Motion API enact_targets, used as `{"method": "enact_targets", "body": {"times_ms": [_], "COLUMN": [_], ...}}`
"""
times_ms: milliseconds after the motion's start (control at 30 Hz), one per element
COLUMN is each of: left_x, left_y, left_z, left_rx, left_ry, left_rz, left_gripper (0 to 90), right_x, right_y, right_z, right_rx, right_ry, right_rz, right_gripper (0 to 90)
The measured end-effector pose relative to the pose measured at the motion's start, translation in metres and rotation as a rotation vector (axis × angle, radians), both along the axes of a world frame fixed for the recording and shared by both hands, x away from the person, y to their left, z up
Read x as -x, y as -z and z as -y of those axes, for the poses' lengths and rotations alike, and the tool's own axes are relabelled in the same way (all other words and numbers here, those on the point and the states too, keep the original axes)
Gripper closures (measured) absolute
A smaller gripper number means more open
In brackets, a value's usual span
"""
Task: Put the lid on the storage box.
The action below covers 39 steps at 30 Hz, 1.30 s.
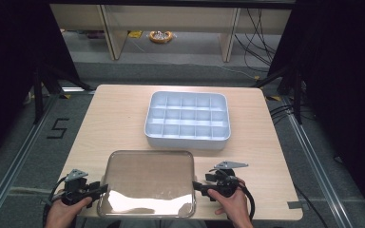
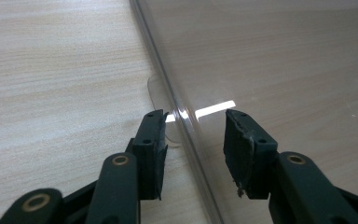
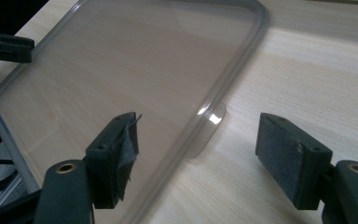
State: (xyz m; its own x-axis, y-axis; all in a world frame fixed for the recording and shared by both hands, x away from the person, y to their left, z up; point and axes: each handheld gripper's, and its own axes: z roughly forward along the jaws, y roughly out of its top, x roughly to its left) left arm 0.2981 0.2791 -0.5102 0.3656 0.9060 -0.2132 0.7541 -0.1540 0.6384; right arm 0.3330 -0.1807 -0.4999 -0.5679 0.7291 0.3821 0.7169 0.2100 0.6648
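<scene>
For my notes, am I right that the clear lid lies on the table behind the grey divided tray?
Not quite: the clear lid lies in front of the grey divided tray, nearer the person, on the table. The high view shows it.

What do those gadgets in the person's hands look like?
Each hand grips a black tool: the left tool and the right tool both end in two flat black jaws with brass-coloured rivets and dark pads, frayed at the edges. A grey three-cornered plate sits on top of each, and a black cable trails back. No sleeves are visible.
</scene>
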Motion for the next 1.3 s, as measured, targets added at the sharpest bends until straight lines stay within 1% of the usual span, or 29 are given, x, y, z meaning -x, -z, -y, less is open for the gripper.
{"method": "enact_targets", "body": {"times_ms": [100, 167, 200, 233, 267, 300, 333, 367, 400, 433, 500, 567, 600, 633, 667, 700, 733, 767, 833, 967, 1000, 1033, 1067, 1133, 1167, 1200, 1233, 1267, 1300], "left_x": [0.000, 0.001, 0.002, 0.003, 0.003, 0.005, 0.005, 0.005, 0.006, 0.005, 0.006, 0.007, 0.008, 0.008, 0.007, 0.008, 0.008, 0.008, 0.009, 0.008, 0.008, 0.008, 0.008, 0.008, 0.008, 0.008, 0.008, 0.008, 0.008], "left_y": [0.000, -0.001, -0.001, 0.000, 0.000, -0.001, -0.001, -0.002, -0.002, -0.002, -0.002, -0.002, -0.002, -0.002, -0.001, -0.002, -0.001, -0.001, -0.001, 0.000, 0.000, 0.000, 0.000, 0.000, 0.000, 0.000, 0.000, 0.000, 0.001], "left_z": [0.001, 0.003, 0.006, 0.010, 0.010, 0.019, 0.019, 0.022, 0.027, 0.029, 0.034, 0.035, 0.037, 0.037, 0.039, 0.041, 0.042, 0.043, 0.044, 0.043, 0.042, 0.042, 0.042, 0.042, 0.042, 0.042, 0.042, 0.042, 0.042], "left_rx": [-0.002, -0.014, -0.005, 0.007, 0.007, -0.027, -0.027, -0.048, -0.051, -0.050, -0.042, -0.042, -0.019, -0.019, -0.007, -0.005, -0.003, -0.001, -0.003, 0.001, 0.000, 0.000, -0.001, -0.008, 0.004, 0.002, 0.005, 0.003, 0.013], "left_ry": [-0.003, 0.010, 0.015, 0.038, 0.038, 0.053, 0.053, 0.064, 0.064, 0.073, 0.092, 0.101, 0.110, 0.110, 0.122, 0.115, 0.128, 0.123, 0.121, 0.124, 0.126, 0.130, 0.132, 0.142, 0.136, 0.139, 0.137, 0.139, 0.135], "left_rz": [0.005, -0.001, 0.006, -0.003, -0.003, 0.013, 0.013, 0.020, 0.031, 0.027, 0.018, 0.016, -0.006, -0.006, 0.006, -0.007, 0.010, 0.000, -0.002, 0.005, 0.008, 0.009, 0.007, 0.004, 0.008, 0.008, 0.009, 0.009, 0.012], "left_gripper": [57.8, 59.0, 60.0, 61.7, 61.9, 59.7, 59.7, 59.7, 59.7, 59.7, 59.8, 59.9, 60.0, 60.2, 60.2, 60.2, 60.2, 60.2, 60.2, 60.1, 60.1, 59.8, 59.8, 59.1, 58.6, 58.3, 57.8, 57.4, 57.0], "right_x": [-0.001, -0.002, 0.000, -0.001, -0.003, -0.003, -0.005, -0.005, -0.006, -0.006, -0.008, -0.008, -0.008, -0.008, -0.008, -0.008, -0.008, -0.008, -0.008, -0.004, -0.004, -0.001, -0.001, 0.001, 0.001, 0.003, 0.003, 0.005, 0.006], "right_y": [0.002, 0.001, 0.000, 0.000, 0.001, 0.001, 0.002, 0.001, 0.003, 0.003, 0.005, 0.006, 0.008, 0.008, 0.009, 0.008, 0.009, 0.011, 0.011, 0.013, 0.013, 0.017, 0.017, 0.020, 0.022, 0.023, 0.023, 0.022, 0.023], "right_z": [-0.002, -0.002, -0.002, -0.001, 0.003, 0.004, 0.006, 0.008, 0.011, 0.011, 0.015, 0.015, 0.016, 0.015, 0.016, 0.016, 0.015, 0.016, 0.016, 0.017, 0.017, 0.020, 0.020, 0.025, 0.027, 0.028, 0.030, 0.029, 0.029], "right_rx": [0.003, -0.014, -0.038, -0.040, -0.026, -0.029, -0.031, -0.021, -0.041, -0.041, -0.067, -0.058, -0.051, -0.066, -0.063, -0.057, -0.053, -0.052, -0.054, -0.134, -0.134, -0.202, -0.202, -0.244, -0.260, -0.268, -0.282, -0.285, -0.297], "right_ry": [0.017, 0.025, 0.032, 0.030, 0.025, 0.044, 0.057, 0.063, 0.089, 0.089, 0.108, 0.118, 0.117, 0.126, 0.121, 0.125, 0.135, 0.141, 0.152, 0.221, 0.221, 0.264, 0.264, 0.289, 0.284, 0.299, 0.286, 0.311, 0.294], "right_rz": [-0.008, -0.022, -0.044, -0.032, -0.009, -0.017, -0.019, -0.031, -0.029, -0.029, -0.061, -0.061, -0.074, -0.083, -0.082, -0.091, -0.100, -0.090, -0.101, -0.134, -0.134, -0.150, -0.150, -0.171, -0.150, -0.175, -0.182, -0.224, -0.222], "right_gripper": [31.0, 32.2, 32.6, 32.7, 34.1, 35.0, 35.3, 35.5, 35.7, 35.7, 38.0, 38.1, 38.3, 38.5, 39.1, 39.4, 39.3, 38.3, 37.3, 34.7, 34.7, 36.1, 36.1, 39.7, 42.7, 44.0, 46.7, 49.0, 54.1]}}
